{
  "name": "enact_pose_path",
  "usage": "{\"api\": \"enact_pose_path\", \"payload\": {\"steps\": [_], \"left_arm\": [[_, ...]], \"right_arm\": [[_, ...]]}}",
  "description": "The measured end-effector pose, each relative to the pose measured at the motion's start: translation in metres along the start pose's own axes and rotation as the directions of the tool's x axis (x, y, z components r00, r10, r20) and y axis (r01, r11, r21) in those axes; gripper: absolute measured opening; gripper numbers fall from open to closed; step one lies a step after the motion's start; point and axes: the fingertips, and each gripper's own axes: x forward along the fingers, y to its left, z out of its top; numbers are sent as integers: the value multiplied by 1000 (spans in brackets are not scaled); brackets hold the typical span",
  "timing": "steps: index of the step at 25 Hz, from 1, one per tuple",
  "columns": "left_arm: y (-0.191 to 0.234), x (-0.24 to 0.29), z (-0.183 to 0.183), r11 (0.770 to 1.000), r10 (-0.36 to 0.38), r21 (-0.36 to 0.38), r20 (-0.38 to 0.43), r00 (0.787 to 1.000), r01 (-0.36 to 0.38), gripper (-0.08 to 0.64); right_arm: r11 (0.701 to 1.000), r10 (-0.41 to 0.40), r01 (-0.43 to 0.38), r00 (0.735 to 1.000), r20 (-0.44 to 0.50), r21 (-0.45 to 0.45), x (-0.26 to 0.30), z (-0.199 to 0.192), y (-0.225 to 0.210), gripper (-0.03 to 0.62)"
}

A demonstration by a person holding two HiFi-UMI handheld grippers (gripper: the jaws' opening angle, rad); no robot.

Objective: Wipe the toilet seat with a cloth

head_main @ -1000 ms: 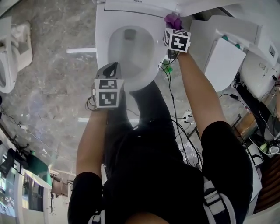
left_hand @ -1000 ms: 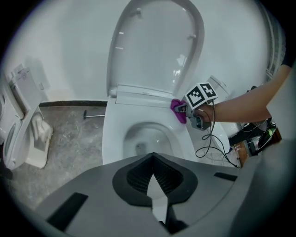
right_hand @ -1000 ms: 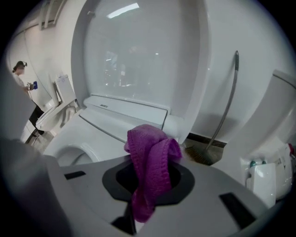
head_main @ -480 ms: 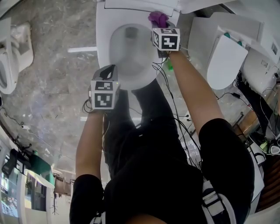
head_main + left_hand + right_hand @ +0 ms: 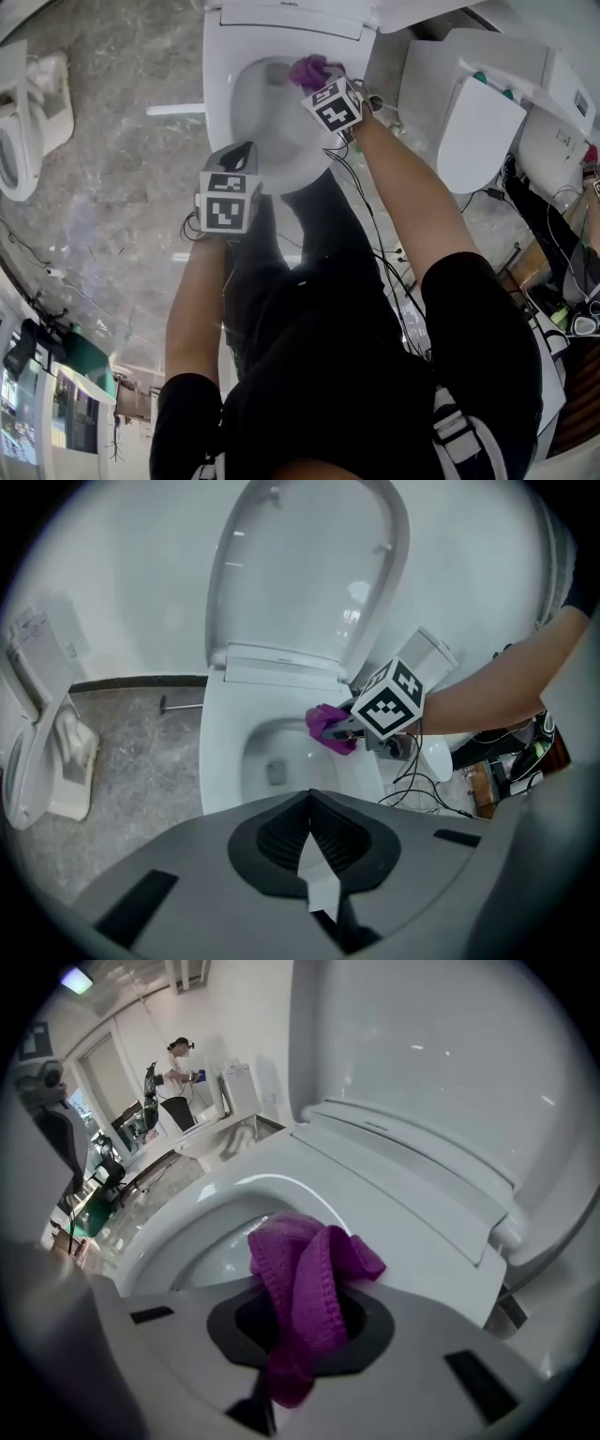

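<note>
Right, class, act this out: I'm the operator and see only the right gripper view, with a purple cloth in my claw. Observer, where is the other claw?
Observer: The left claw hangs above the near rim of the toilet, away from the cloth.
Operator: Holding anything?
Observer: No, its own view shows it shut and empty.
Operator: What's on my right?
Observer: A second white toilet stands beside this one.

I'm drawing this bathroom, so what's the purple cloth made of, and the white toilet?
The purple cloth looks like soft knitted fabric with a matte finish: you can see ribbed rows of stitches and floppy folds. The toilet looks like glazed ceramic, smooth and glossy, since lights reflect off it. Its rim could be plastic instead; that's hard to tell from here.
</note>
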Motion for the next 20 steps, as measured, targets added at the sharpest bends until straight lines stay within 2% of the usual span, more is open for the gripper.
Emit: {"api": "enact_pose_path", "payload": {"steps": [9, 12, 15, 20], "left_arm": [[-7, 2, 21, 1000, 5, 6, 18, 1000, -5, 8], [-13, 6, 20, 1000, 2, 7, 13, 1000, -2, 8], [-23, 11, 19, 1000, -5, 13, 8, 1000, 5, 8], [-37, 12, 17, 1000, -10, 6, 12, 1000, 10, 8]], "right_arm": [[1000, -12, 12, 999, 39, -20, -31, 1, -43, 54], [998, -47, 44, 997, 67, 45, -41, -4, -72, 54], [990, -50, 38, 995, 87, 134, -47, -9, -100, 54], [979, -60, 43, 995, 82, 197, -52, -12, -129, 54]]}}
